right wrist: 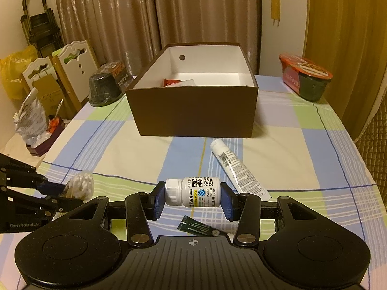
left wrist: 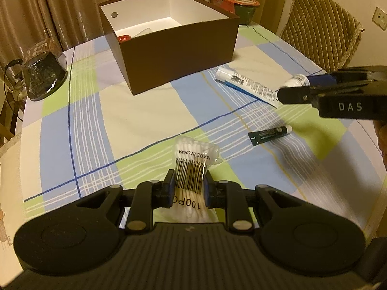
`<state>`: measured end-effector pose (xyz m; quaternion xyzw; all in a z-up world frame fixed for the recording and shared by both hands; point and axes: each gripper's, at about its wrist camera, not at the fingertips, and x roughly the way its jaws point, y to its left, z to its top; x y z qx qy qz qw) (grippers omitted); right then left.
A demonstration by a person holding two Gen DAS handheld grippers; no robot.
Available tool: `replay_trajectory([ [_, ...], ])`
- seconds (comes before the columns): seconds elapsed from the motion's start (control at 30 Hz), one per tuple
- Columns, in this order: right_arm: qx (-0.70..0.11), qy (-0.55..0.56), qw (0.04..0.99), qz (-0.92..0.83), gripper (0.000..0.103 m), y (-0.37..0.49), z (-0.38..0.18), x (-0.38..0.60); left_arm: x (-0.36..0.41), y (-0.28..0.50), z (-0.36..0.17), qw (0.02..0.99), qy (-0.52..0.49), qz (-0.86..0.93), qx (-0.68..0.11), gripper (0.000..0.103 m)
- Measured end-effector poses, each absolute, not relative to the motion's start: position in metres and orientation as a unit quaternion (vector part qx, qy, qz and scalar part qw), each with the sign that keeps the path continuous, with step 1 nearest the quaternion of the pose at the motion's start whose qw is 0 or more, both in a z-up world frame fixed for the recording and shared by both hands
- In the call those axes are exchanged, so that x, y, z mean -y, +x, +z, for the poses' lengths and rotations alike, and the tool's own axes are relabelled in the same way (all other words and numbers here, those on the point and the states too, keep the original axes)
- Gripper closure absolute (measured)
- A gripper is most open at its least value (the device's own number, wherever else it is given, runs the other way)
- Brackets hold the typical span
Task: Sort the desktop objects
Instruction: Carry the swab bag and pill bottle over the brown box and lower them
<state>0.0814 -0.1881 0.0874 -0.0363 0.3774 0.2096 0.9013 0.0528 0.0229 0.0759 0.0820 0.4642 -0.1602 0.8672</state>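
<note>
**Both grippers loaded in front of the brown box**

A brown box (right wrist: pixel 193 111) with a white inside stands at the centre of the desk (right wrist: pixel 121 145), with a red packet (right wrist: pixel 172 81) lying in it. Before it, lower right of centre, lies a white tube (right wrist: pixel 238 169); a small dark green tube (right wrist: pixel 200 228) lies nearer, half hidden by the right gripper (right wrist: pixel 192 197). Sealed bowls stand at the far corners: a dark one (right wrist: pixel 106 88) upper left, a red-lidded one (right wrist: pixel 306 77) upper right.

The right gripper's fingers (right wrist: pixel 157 199) pinch a white pill bottle (right wrist: pixel 192 192) sideways, cap to the left. The left gripper (left wrist: pixel 187 188) has its fingers (left wrist: pixel 169 186) pressed close on a bag of cotton swabs (left wrist: pixel 191 166) (barcode facing the camera).

Only the left wrist view shows the quilted chair (left wrist: pixel 321 29) at upper right; only the right shows the clutter beside the desk at left.
</note>
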Motion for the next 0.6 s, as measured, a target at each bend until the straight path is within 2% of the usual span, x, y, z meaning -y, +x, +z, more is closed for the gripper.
replay_trajectory([
  [0.3,-0.368,-0.039,0.904,0.216,0.057,0.095,0.099,0.192,-0.018,0.069,0.088,0.875,0.076,-0.163,-0.450,0.084],
  [0.6,-0.306,-0.068,0.921,0.232,0.057,0.169,0.138,0.190,-0.010,0.129,0.127,0.896,0.081,-0.168,-0.403,0.084],
])
